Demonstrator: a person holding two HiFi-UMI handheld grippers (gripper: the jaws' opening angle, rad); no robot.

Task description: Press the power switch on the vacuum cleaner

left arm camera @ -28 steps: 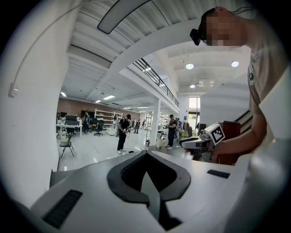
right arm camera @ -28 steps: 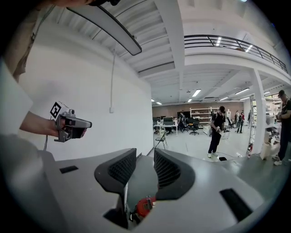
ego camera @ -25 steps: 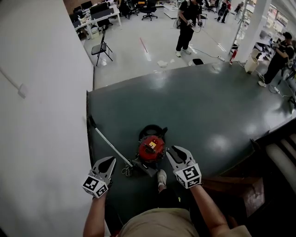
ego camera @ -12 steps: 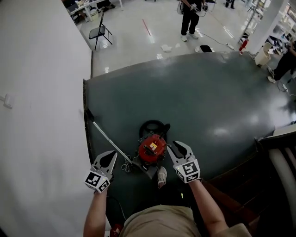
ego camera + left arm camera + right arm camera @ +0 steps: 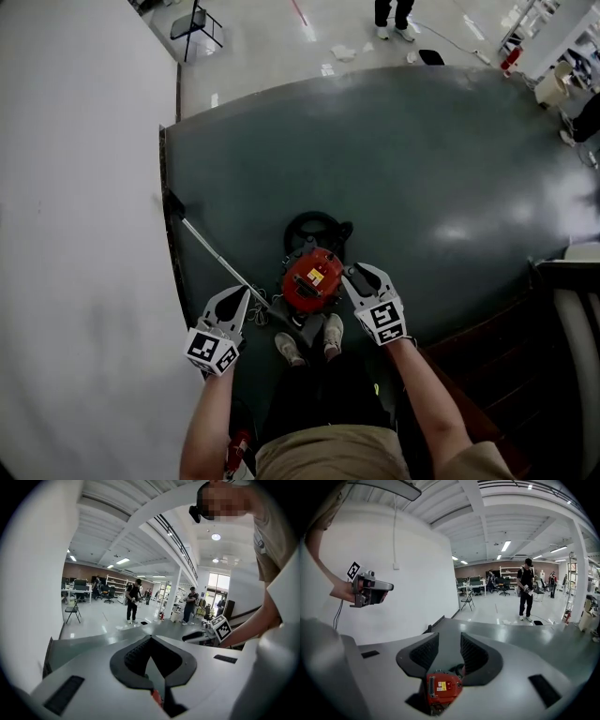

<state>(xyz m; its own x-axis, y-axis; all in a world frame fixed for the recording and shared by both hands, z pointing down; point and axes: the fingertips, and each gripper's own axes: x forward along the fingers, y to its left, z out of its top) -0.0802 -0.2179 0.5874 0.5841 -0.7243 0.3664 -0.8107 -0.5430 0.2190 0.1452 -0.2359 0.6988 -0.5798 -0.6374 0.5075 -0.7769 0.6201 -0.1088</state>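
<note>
Dark green floor [image 5: 441, 187] meets a white wall [image 5: 75, 187]. Red vacuum cleaner [image 5: 312, 278] lies between the closed, empty left tool [image 5: 240, 298] and the right tool [image 5: 362, 274], jaws opening on nothing. Only the head view shows its wand [image 5: 214, 255].

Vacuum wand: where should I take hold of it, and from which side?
Probably mid-length on the wand, coming from above with the left claw, jaws across it. It's thin and straight, running diagonally from the red vacuum cleaner toward the wall. That claw is shut, so open it first.
</note>
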